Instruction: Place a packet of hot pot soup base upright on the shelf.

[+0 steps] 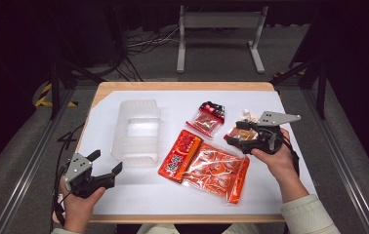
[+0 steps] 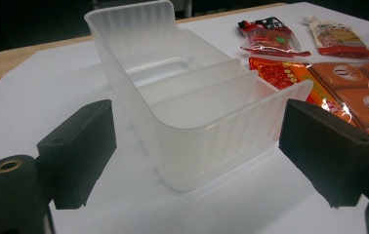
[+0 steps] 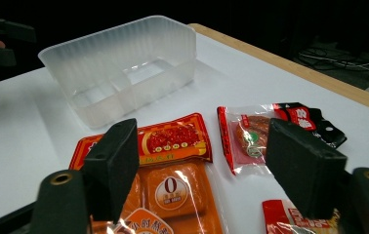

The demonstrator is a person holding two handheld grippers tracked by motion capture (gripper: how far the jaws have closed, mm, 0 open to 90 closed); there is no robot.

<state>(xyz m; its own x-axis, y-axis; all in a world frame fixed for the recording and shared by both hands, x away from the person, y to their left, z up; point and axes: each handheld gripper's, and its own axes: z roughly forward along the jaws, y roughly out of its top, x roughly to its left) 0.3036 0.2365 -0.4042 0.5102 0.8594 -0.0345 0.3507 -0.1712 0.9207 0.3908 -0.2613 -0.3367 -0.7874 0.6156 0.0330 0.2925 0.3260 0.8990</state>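
The small pouch (image 1: 235, 132) with the white spout lies at the table's right, just beside the big orange bag (image 1: 216, 170) at its five o'clock. The right gripper (image 1: 233, 132) hovers over it — jaws wide, nothing between them. The clear bin (image 1: 136, 131) sits well off at nine o'clock, where the left gripper (image 1: 106, 163) waits, spread and empty, at the bin's seven o'clock — so the right hand is nearer.

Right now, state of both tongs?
Left tongs: open, empty, facing the clear plastic bin.
Right tongs: open, holding nothing, above the orange snack packet.
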